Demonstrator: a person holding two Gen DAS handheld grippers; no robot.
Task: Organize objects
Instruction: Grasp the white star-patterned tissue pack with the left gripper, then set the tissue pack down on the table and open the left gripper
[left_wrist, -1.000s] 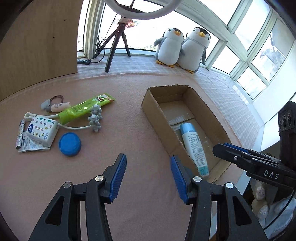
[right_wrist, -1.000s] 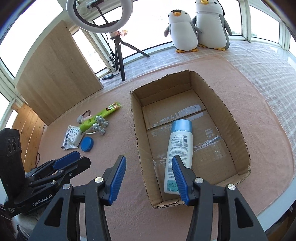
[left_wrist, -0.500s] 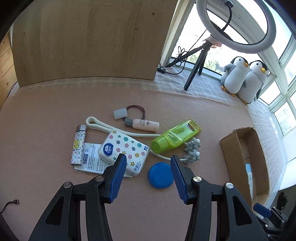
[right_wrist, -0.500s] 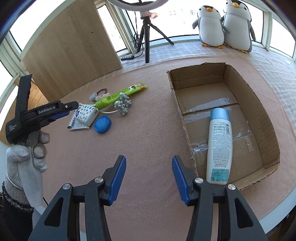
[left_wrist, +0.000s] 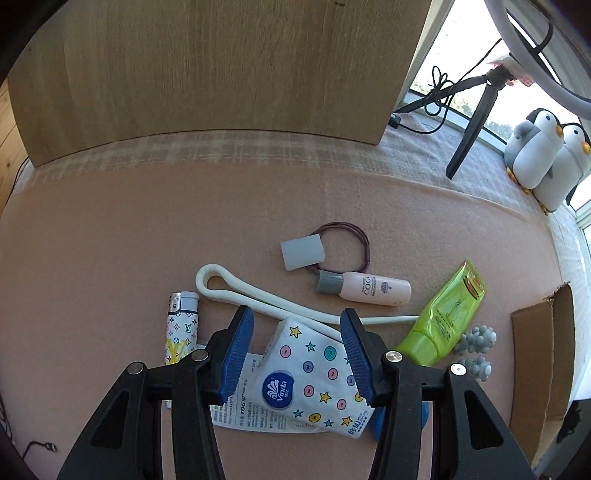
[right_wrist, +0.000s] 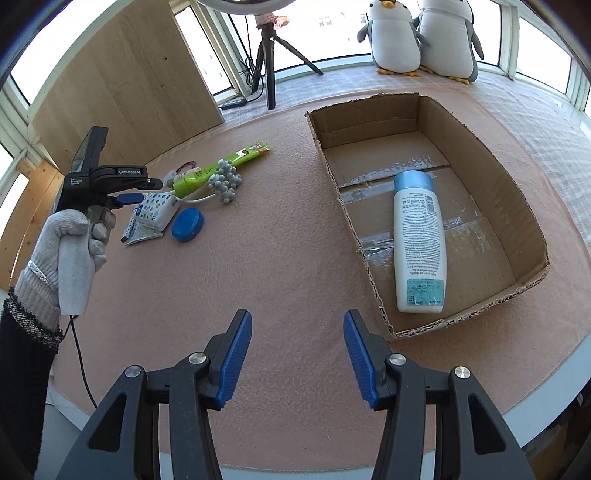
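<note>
Left claw (left_wrist: 297, 349) hangs with fingers apart above the tissue pack (left_wrist: 314, 384), which lies beside the green tube (left_wrist: 443, 321); better lower straight, centre, then squeeze gently.

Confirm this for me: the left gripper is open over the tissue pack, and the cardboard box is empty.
Not quite. The left gripper is open over the tissue pack, but the cardboard box is not empty: the right wrist view shows a white bottle with a blue cap lying flat inside it.
</note>
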